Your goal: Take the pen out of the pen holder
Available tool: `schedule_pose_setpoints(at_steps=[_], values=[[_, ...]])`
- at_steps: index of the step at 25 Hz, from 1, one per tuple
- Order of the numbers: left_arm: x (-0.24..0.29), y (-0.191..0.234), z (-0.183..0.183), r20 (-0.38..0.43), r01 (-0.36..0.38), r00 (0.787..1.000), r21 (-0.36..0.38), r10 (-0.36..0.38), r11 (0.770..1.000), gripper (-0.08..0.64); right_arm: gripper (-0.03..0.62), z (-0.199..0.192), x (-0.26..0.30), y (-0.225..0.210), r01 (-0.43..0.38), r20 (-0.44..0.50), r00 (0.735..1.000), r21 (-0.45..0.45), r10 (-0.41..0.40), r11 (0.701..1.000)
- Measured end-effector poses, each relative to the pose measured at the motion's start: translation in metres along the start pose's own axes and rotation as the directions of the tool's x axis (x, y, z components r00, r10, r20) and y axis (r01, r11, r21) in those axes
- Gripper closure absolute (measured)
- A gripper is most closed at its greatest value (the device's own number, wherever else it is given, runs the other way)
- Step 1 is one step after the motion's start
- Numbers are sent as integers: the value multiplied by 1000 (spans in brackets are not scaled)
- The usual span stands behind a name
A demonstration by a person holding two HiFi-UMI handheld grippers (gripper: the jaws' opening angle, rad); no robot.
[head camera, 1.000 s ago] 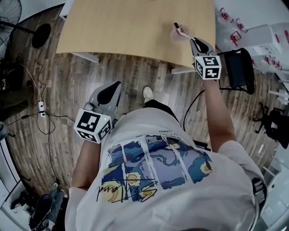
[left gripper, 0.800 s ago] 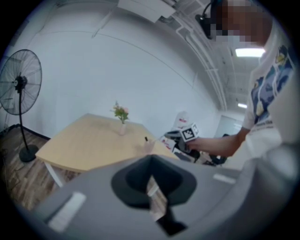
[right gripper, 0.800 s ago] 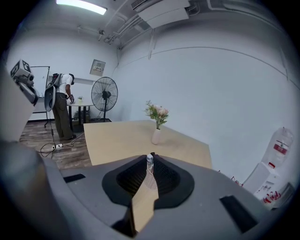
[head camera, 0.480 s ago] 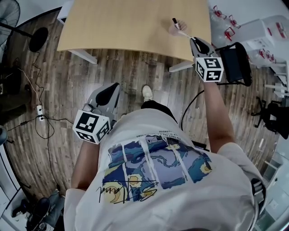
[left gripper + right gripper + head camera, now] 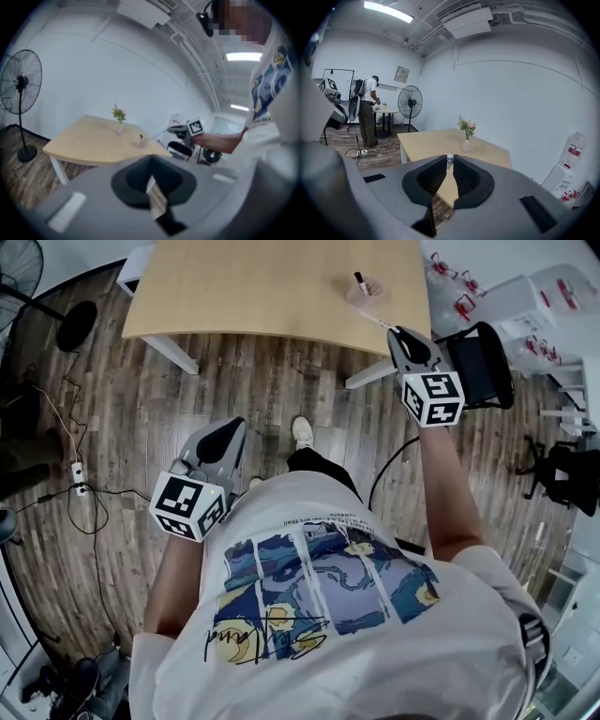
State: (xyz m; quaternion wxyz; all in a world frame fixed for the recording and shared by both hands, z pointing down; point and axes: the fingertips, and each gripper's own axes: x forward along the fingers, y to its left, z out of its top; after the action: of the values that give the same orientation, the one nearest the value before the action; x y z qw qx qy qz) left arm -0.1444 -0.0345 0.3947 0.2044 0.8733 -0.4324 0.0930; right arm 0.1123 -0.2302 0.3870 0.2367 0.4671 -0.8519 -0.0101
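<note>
Two grippers, two pens, one pen holder, one table. The left gripper (image 5: pixel 232 427) hangs low beside the person's hip, arm bent. Its black pads are drawn together on nothing, with only a sliver of plank floor showing between them. The right gripper (image 5: pixel 397 332) is out front on a stretched arm, its ribbed black jaws pinched on a thin white pen (image 5: pixel 380 319) that pokes ahead of the tips. Just beyond that pen's far end, clear of the gripper, a small round pinkish pen holder (image 5: pixel 367 289) stands on the pale wooden table (image 5: pixel 262 287). One dark pen (image 5: pixel 359 279) sits upright inside it. Farther back is one vase of flowers (image 5: pixel 466 145).
</note>
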Motion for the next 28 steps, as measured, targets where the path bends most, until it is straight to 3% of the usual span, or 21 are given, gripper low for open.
schedule_pose_setpoints(at_steps=[16, 28], values=[[-69, -28, -39, 26, -18, 1000, -21, 18, 1000, 552, 554, 14, -95, 101, -103, 20, 995, -6, 103, 995], [-94, -41, -52, 29, -6, 1000, -10, 7, 1000, 552, 554, 20, -131, 136, -125, 34, 992, 1, 125, 992]])
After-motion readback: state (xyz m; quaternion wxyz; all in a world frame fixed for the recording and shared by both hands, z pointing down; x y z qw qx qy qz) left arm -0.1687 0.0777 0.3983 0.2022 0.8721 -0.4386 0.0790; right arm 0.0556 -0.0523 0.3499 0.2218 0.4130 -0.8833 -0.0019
